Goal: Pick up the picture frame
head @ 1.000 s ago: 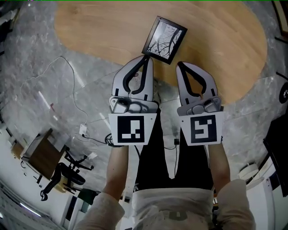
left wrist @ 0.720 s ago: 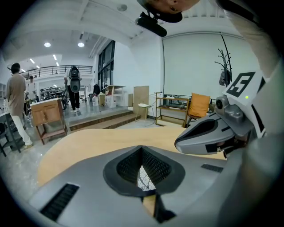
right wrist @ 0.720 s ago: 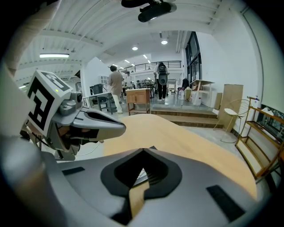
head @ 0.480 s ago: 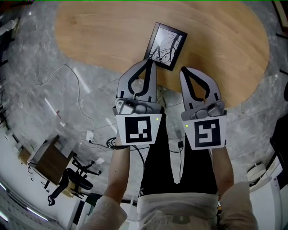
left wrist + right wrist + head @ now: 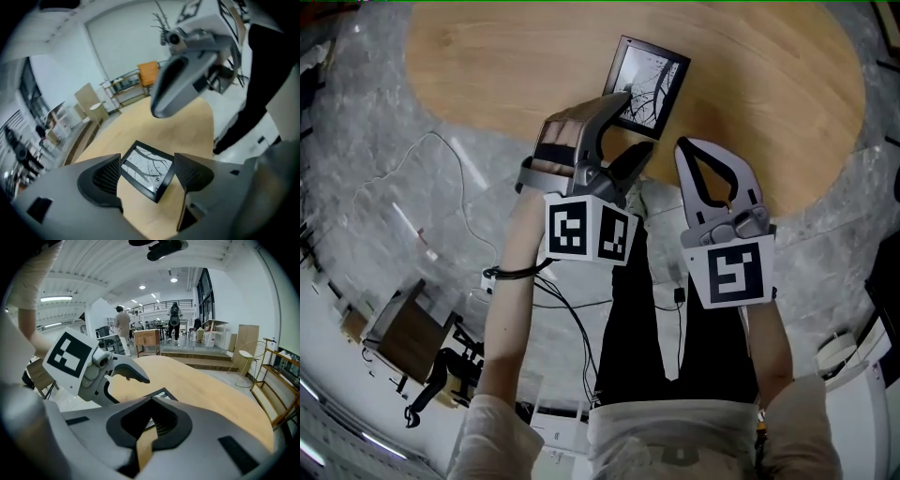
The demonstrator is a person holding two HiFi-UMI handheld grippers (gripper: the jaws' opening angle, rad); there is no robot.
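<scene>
Picture frame [image 5: 645, 82] lies near the table's [image 5: 487, 66] edge, open wood around it.

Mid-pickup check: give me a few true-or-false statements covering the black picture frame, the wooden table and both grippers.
The black picture frame showing bare branches lies flat on the light wooden table. True.
The left gripper is clamped on the frame. False: its jaws are opening and stand apart; the frame shows between them, but no pad presses on it.
The right gripper has its jaws together, holding nothing. True.
Two frames lie on the table. False: there is only one.
</scene>
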